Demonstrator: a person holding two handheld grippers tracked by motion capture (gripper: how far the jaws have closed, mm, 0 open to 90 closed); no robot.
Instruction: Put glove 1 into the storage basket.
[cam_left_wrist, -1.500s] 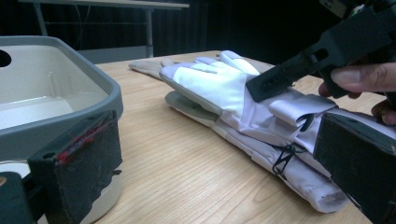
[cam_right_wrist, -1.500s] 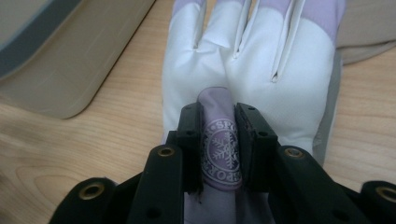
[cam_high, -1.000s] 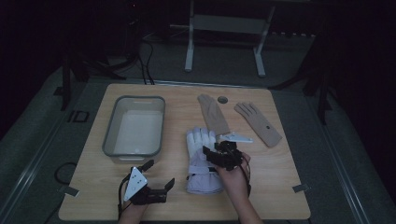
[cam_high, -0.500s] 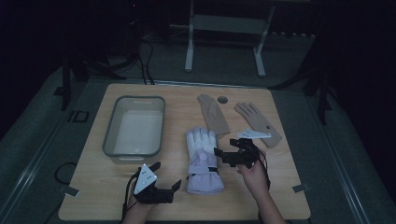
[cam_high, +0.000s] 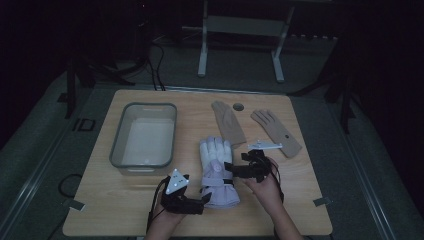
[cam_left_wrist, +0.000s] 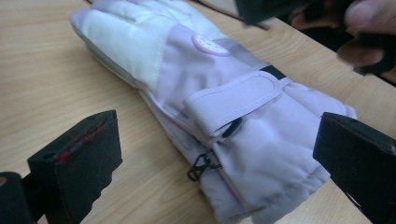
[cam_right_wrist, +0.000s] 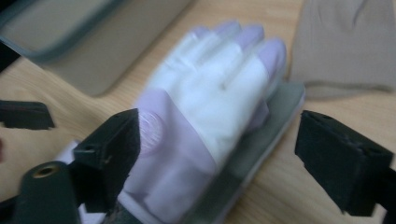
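**Lilac ski glove between two open grippers**

Lilac-and-white padded ski glove (cam_high: 217, 172) lying flat near the front middle of the pale wooden table (cam_high: 300, 200), cuff toward the person, fingers pointing away. Stacked on what looks like a second glove of the same kind, its grey edge peeking out beneath in the right gripper view. Velcro wrist strap (cam_left_wrist: 236, 100) across the back, round logo patch (cam_left_wrist: 210, 45) above it, small black clip (cam_left_wrist: 200, 164) dangling at the cuff seam.

Left gripper (cam_high: 202, 200) low at the cuff's left corner, black foam jaws spread wide, one on the bare wood, the other past the far side of the cuff; pads not pressing the fabric, nothing gripped. Grey three-cornered plate on top, cable trailing back to the hand.

Right gripper (cam_high: 231, 169) just beside the glove's right edge at wrist level, pointing left across it. Jaws just been opening, now standing wide; glove's fingers seen between them in the right gripper view, blurred, no pad on the fabric, nothing held.

Clear plastic rectangular bin (cam_high: 145, 140) to the left of the glove, well apart. Two thin tan knit gloves farther back on the right: one (cam_high: 228, 122) just beyond the ski glove's fingertips, the other (cam_high: 276, 131) apart from it, nearer the table's right side. Small round hole (cam_high: 238, 107) in the tabletop near the far edge.
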